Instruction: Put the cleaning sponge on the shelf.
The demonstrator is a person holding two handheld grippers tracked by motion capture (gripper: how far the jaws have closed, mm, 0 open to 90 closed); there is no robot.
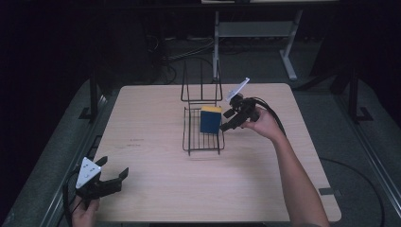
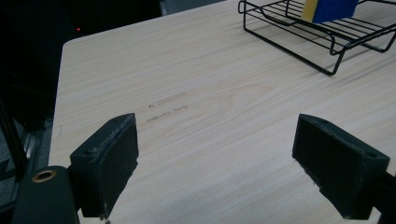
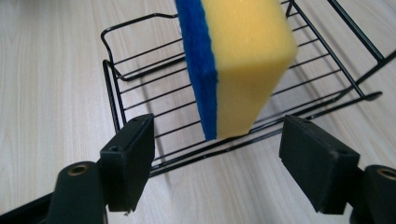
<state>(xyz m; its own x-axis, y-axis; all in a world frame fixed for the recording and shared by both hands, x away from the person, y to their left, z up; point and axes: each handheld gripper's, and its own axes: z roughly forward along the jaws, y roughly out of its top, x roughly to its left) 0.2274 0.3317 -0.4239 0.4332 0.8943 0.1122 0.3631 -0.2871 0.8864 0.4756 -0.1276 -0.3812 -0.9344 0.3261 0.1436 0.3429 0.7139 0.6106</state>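
Inside the black wire rack (image 1: 203, 137), a yellow-and-blue rectangular sponge (image 1: 210, 119) stands on edge, long axis upright; right gripper (image 1: 231, 121) spread beside it, left gripper (image 1: 112, 177) spread, idle.

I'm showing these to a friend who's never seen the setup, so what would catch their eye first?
First, the bright yellow and blue sponge standing on edge in the black wire rack mid-table, leaning against the rack's side. Next, the right gripper just beside the rack, jaws open and apart from the sponge. The left gripper sits open at the near left corner of the pale wooden table.
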